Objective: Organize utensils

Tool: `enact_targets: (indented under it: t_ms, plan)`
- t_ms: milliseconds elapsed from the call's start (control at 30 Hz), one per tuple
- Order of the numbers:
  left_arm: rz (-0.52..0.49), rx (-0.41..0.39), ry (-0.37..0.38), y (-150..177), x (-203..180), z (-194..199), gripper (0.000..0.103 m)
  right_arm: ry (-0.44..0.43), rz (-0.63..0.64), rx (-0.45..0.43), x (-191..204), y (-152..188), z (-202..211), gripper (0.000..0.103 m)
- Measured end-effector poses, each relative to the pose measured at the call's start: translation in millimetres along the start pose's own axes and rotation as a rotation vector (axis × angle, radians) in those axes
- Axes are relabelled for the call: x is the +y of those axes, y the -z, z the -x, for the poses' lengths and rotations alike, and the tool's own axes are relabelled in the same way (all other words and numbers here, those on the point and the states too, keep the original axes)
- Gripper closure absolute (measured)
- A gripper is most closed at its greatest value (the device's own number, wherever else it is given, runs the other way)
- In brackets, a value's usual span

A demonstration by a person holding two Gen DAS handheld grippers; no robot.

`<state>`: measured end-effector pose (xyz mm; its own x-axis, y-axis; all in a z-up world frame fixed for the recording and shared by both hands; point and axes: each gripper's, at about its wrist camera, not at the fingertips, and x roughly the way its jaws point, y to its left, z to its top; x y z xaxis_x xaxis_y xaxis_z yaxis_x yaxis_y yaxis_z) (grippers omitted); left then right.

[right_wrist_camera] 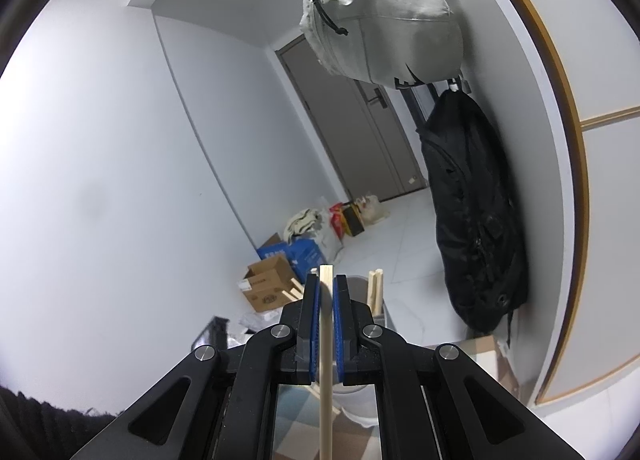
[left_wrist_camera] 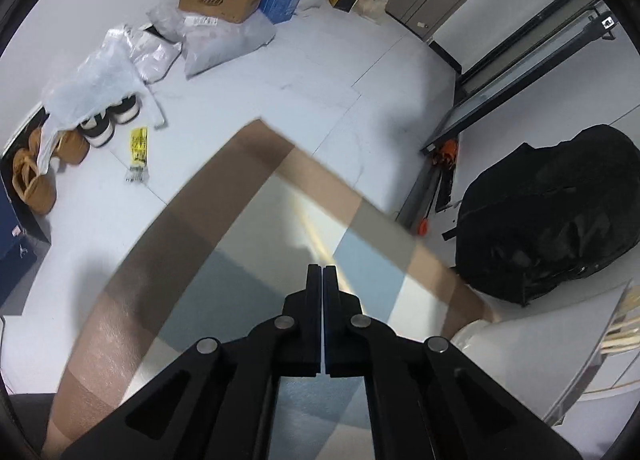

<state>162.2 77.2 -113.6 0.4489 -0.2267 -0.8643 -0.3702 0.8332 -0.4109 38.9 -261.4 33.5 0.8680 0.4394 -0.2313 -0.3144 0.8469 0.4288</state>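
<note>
Beyond the right claw (right_wrist_camera: pixel 326 284), chopsticks (right_wrist_camera: pixel 375 290) crowd the holder (right_wrist_camera: pixel 360 288).

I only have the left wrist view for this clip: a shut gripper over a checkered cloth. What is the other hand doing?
Observer: The right gripper has a single wooden chopstick standing upright between its blue pads.
Operator: Is it clamped tight?
Observer: I cannot tell; a narrow gap shows on each side of the stick.
Operator: Where would it go?
Observer: Just behind the gripper stands a pale holder with more wooden sticks poking up out of it.
Operator: And my left gripper, is it holding anything?
Observer: The left gripper is shut with its fingers together; a blurred yellowish streak lies beyond the tips, too smeared to identify.
</note>
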Motion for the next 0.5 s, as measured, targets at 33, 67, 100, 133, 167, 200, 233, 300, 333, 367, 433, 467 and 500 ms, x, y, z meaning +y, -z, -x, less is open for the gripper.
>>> enact_targets:
  t_ms: [33, 67, 100, 133, 167, 200, 233, 300, 333, 367, 433, 467, 500]
  plan:
    - [-0.002, 0.019, 0.003, -2.9, -3.5, -3.0, 0.092, -0.002, 0.002, -0.001, 1.3, 0.3, 0.6, 0.097]
    - [-0.006, 0.036, -0.010, -5.9, -7.5, -7.9, 0.073, -0.004, 0.006, -0.003, 2.7, 0.4, 1.5, 0.097]
    - [-0.010, 0.045, -0.032, -8.5, -10.7, -12.9, 0.066, -0.006, 0.014, -0.006, 3.6, 0.3, 2.1, 0.097]
    - [-0.013, 0.038, -0.047, -9.8, -11.0, -14.8, 0.064, -0.005, 0.018, -0.007, 4.7, 0.7, 3.0, 0.097]
    - [-0.018, 0.027, -0.080, -12.5, -12.7, -18.0, 0.064, -0.005, 0.020, -0.008, 4.5, 0.4, 3.2, 0.097]
    - [-0.024, 0.030, -0.129, -15.2, -14.0, -23.9, 0.064, -0.007, 0.015, -0.008, 4.2, 0.6, 3.2, 0.097]
    - [-0.019, 0.058, -0.176, -16.9, -13.8, -32.3, 0.064, -0.007, 0.016, -0.007, 4.2, 0.8, 3.0, 0.097]
    - [-0.040, 0.028, -0.206, -18.8, -19.4, -33.4, 0.061, -0.005, 0.009, -0.008, 3.0, -0.1, 3.1, 0.097]
    - [-0.059, 0.036, -0.238, -18.8, -23.7, -37.3, 0.061, -0.006, 0.004, -0.010, 1.7, -1.0, 4.1, 0.097]
    - [-0.087, 0.059, -0.296, -17.5, -30.9, -44.7, 0.061, -0.006, -0.002, -0.011, 0.4, -2.0, 4.3, 0.097]
    - [-0.154, 0.066, -0.369, -13.7, -47.6, -54.0, 0.064, -0.005, -0.010, -0.013, -2.6, -3.5, 4.9, 0.097]
    - [-0.173, 0.050, -0.404, -10.2, -52.4, -56.1, 0.080, -0.006, -0.017, -0.014, -4.2, -4.6, 4.5, 0.097]
    - [-0.178, 0.037, -0.393, -7.3, -54.1, -56.7, 0.091, -0.006, -0.022, -0.016, -5.6, -5.3, 4.8, 0.097]
